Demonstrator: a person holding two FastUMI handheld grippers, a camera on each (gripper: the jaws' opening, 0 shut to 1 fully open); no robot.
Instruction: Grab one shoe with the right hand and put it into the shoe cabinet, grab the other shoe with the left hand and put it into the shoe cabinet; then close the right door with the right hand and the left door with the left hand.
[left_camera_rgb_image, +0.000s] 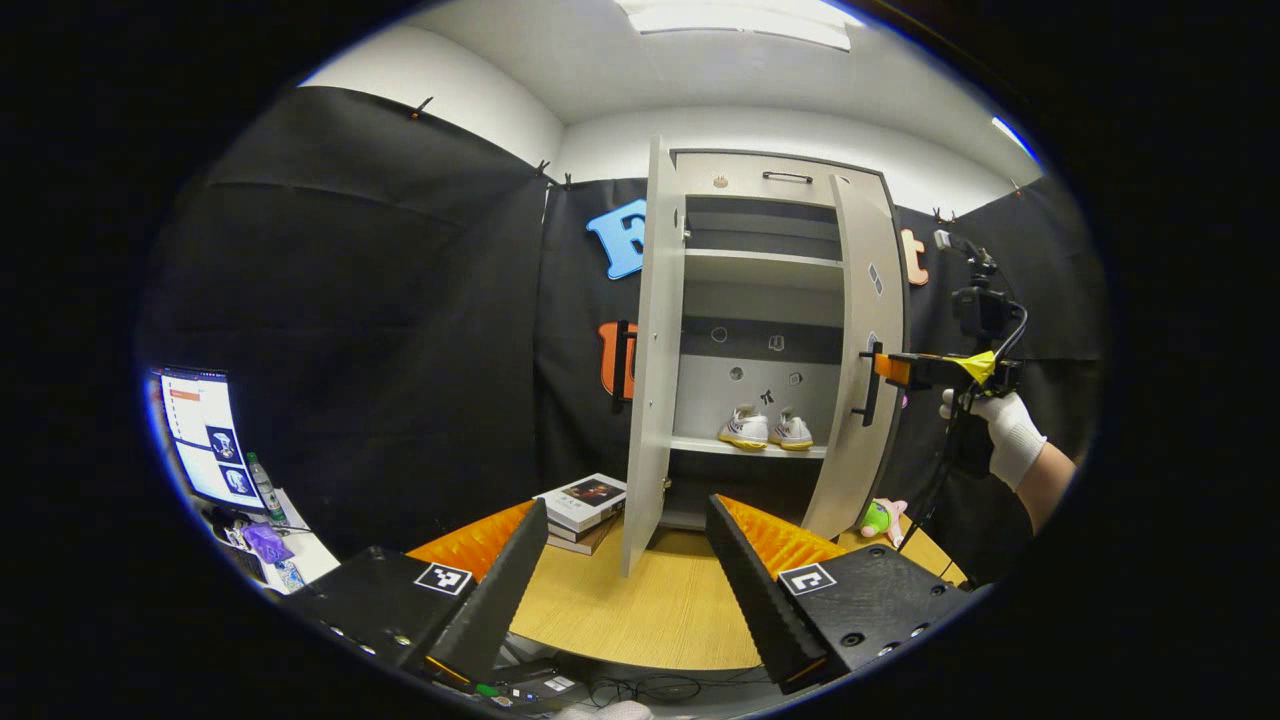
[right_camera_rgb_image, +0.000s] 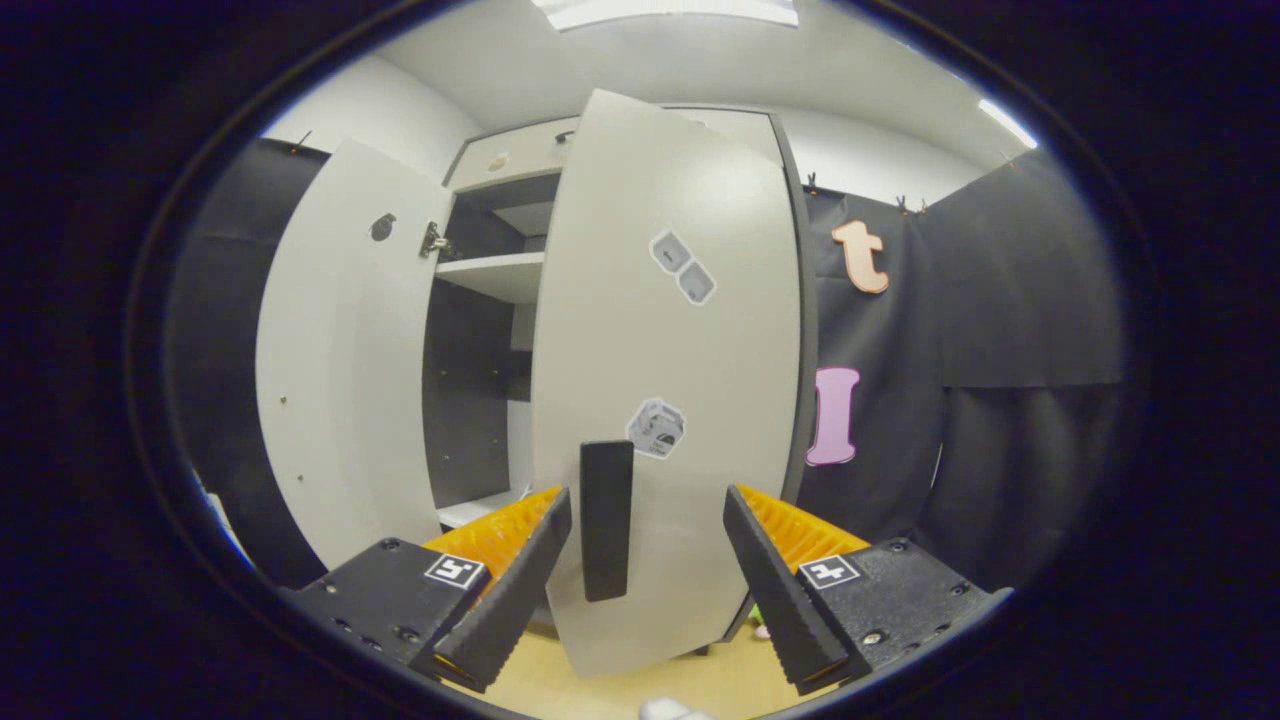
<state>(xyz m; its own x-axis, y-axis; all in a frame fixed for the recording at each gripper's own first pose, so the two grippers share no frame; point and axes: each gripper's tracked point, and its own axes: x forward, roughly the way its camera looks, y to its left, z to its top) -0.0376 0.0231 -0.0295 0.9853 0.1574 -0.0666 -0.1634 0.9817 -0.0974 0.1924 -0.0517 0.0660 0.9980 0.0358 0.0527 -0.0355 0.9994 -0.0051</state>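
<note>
Two white shoes (left_camera_rgb_image: 745, 428) (left_camera_rgb_image: 793, 431) stand side by side on a lower shelf of the grey shoe cabinet (left_camera_rgb_image: 760, 270). Its left door (left_camera_rgb_image: 655, 350) and right door (left_camera_rgb_image: 865, 340) both hang open. My left gripper (left_camera_rgb_image: 630, 560) is open, held back over the table, well short of the cabinet. My right gripper (left_camera_rgb_image: 882, 368), held by a gloved hand (left_camera_rgb_image: 1010, 435), is at the right door's handle (left_camera_rgb_image: 870, 385). In the right gripper view the gripper (right_camera_rgb_image: 645, 520) is open, and the black handle (right_camera_rgb_image: 607, 518) stands between its fingers with a gap on each side.
A stack of books (left_camera_rgb_image: 585, 505) lies on the wooden table (left_camera_rgb_image: 640, 610) left of the left door. A green and pink toy (left_camera_rgb_image: 880, 518) sits by the right door's foot. A monitor (left_camera_rgb_image: 205, 435) and a bottle (left_camera_rgb_image: 265, 485) stand far left.
</note>
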